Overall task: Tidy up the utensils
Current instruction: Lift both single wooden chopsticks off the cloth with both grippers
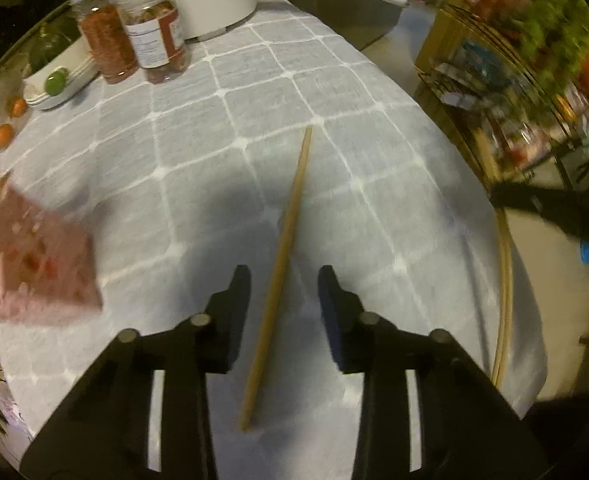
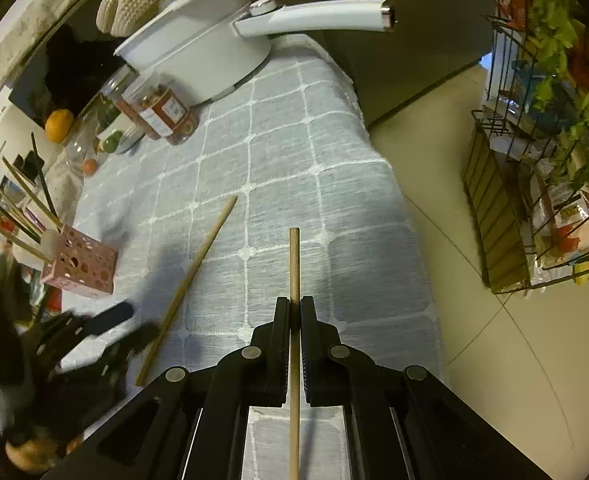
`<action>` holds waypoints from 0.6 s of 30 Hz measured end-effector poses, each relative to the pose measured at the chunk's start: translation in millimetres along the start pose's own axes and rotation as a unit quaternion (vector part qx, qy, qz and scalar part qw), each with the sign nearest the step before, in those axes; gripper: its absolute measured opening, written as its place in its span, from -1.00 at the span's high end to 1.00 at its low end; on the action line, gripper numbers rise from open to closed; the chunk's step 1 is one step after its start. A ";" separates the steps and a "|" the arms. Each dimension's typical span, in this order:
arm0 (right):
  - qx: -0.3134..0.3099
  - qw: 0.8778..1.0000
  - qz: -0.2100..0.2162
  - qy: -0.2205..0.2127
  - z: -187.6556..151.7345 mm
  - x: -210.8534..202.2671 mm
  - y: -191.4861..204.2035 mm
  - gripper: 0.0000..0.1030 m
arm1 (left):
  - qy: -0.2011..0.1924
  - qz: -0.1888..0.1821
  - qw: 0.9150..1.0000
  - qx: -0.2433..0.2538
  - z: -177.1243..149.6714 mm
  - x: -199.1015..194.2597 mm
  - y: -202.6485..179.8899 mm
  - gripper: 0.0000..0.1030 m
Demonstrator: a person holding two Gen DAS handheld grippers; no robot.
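My right claw (image 2: pixel 294 312) holds one thin, stiff, light chopstick (image 2: pixel 294 264) near its middle, while my left claw (image 1: pixel 284 284) stands wide around the other chopstick (image 1: pixel 282 264), best pinched mid-length.

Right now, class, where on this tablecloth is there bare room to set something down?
Bare cloth lies between the loose chopstick and the jars, and along the table's right edge. It is crowded at the left: pink holder, jars, white pot. The right tongs hold the other chopstick.
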State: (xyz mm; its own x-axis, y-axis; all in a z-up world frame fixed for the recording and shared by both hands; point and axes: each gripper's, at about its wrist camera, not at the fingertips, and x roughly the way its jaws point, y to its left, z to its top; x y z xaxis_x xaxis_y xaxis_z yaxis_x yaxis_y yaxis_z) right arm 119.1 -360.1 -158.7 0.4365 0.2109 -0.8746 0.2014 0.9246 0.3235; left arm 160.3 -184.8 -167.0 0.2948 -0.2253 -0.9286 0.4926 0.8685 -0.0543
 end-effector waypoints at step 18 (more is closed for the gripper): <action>0.011 1.000 0.009 -0.001 2.3 -4.6 -12.7 0.91 | 0.037 0.027 0.999 0.009 40.5 46.2 -20.5 0.81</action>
State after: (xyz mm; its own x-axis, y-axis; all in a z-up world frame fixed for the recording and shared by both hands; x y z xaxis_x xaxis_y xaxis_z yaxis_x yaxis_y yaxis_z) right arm 116.5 -373.5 -158.0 0.4415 0.2275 -0.8680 0.2125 0.9133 0.3475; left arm 197.0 -231.0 -193.9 0.2602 -0.1437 -0.9548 0.4930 0.8700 0.0034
